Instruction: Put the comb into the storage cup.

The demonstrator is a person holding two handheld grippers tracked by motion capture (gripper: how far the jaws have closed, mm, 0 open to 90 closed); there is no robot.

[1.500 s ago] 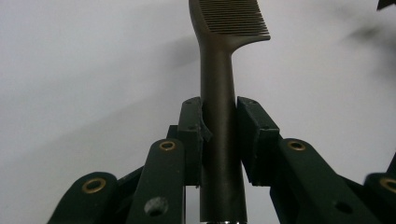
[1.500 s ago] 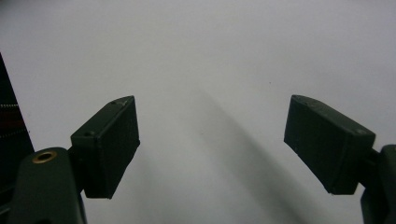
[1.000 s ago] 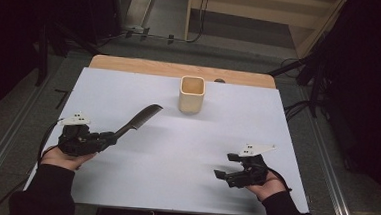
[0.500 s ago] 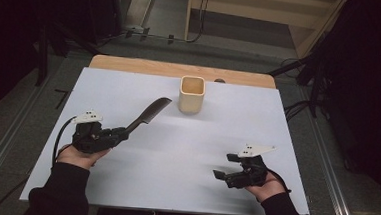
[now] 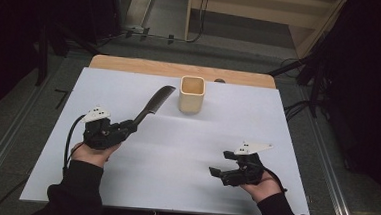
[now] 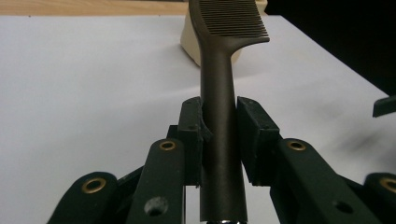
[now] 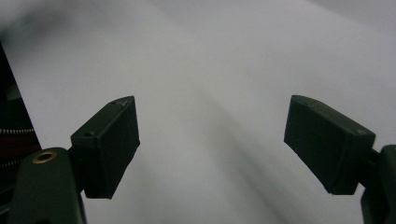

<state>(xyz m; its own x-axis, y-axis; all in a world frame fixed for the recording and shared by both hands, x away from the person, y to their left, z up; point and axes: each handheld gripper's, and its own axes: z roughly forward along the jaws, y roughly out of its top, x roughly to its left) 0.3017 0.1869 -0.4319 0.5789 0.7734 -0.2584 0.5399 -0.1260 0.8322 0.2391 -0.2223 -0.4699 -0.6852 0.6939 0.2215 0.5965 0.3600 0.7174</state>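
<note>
My left gripper (image 5: pixel 127 125) is shut on the handle of a dark comb (image 5: pixel 152 103), whose toothed end points up and right toward a cream square cup (image 5: pixel 192 94). In the left gripper view the comb (image 6: pixel 219 65) stands clamped between the two pads, and the cup (image 6: pixel 191 39) sits just behind its teeth. My right gripper (image 5: pixel 218 173) rests low at the front right of the white sheet, open, with nothing between its jaws. The right gripper view has the right gripper (image 7: pixel 212 140) wide apart over bare white surface.
A white sheet (image 5: pixel 277 123) covers the table, with a wooden strip (image 5: pixel 131 64) along its far edge. Beyond the table lie dark floor, cables and a wooden shelf unit (image 5: pixel 265 7). A metal rail (image 5: pixel 6 141) runs along the left side.
My left gripper has carried the comb to the right and farther up the table, toward the cup. The right gripper has stayed where it was.
</note>
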